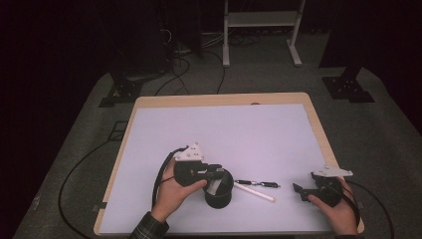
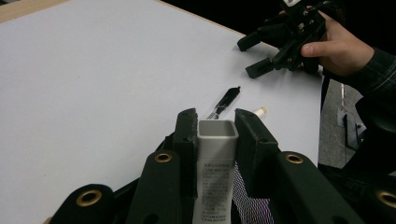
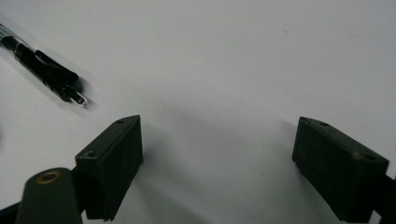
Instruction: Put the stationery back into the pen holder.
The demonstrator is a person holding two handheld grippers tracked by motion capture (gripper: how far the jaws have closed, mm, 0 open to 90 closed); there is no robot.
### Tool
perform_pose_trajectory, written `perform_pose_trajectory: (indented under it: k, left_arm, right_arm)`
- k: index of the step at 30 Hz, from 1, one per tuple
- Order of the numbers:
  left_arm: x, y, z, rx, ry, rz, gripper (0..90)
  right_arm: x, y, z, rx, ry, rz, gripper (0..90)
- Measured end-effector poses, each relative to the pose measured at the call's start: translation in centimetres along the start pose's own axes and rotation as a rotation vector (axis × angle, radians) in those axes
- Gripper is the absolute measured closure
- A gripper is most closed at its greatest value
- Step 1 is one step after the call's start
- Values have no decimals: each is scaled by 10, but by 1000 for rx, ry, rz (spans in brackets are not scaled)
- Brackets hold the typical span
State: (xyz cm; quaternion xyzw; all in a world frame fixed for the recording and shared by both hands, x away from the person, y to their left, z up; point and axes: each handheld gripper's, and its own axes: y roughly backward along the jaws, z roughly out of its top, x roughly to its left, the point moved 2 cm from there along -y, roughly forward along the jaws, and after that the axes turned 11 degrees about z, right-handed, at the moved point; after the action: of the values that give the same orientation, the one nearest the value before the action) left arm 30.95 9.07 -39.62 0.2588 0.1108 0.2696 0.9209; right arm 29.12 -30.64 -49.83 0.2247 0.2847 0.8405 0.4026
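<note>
My left gripper [image 1: 218,173] [image 2: 217,122] is shut on a grey square-section tube [image 2: 215,161] with small print down its side. It holds the tube upright over a black mesh cup [image 1: 219,195] near the table's front. Just right of the cup lie a black pen [image 1: 257,183] [image 2: 227,100] [image 3: 46,70] and a white pen [image 1: 255,192] [image 2: 259,111]. My right gripper [image 1: 299,191] [image 2: 255,56] [image 3: 217,149] rests low at the table's right front. It is open, with bare table between its jaws.
The white table top [image 1: 224,129] has a wooden rim [image 1: 318,129]. Cables [image 1: 74,174] trail over the grey floor at the left, and a white frame's legs [image 1: 226,55] stand behind the table.
</note>
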Motion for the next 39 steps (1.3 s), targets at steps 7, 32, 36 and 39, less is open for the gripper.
perform_pose_trajectory:
  k: [7, 32, 36, 39]
  left_arm:
    - [-2, -2, -4, 10, -5, 3, 708]
    - [-6, 0, -12, 32, -7, 0, 691]
    - [-6, 5, -9, 25, -17, 3, 679]
    - [-6, 10, -8, 18, -18, 6, 675]
  right_arm:
    - [0, 0, 0, 0, -1, 0, 152]
    - [0, 0, 0, 0, -1, 0, 153]
    - [0, 0, 0, 0, -1, 1, 152]
    - [0, 0, 0, 0, -1, 0, 152]
